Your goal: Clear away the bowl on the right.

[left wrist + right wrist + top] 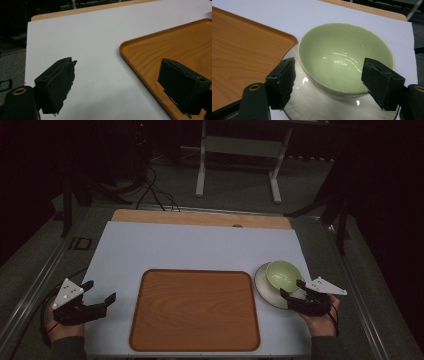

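Wooden table [200, 217] covered by white sheet [200, 247]. On sheet: empty wooden tray [195, 309] near front centre; just right of it, white plate [265, 290] bearing green bowl [283, 273].

glossy bowl [345, 56], wood-grain tray [195, 310]

White sheet [200, 247] covering a wooden table [200, 217]; behind it, grey floor [235, 185] with a white-legged stand [202, 165] and black cables [155, 190].
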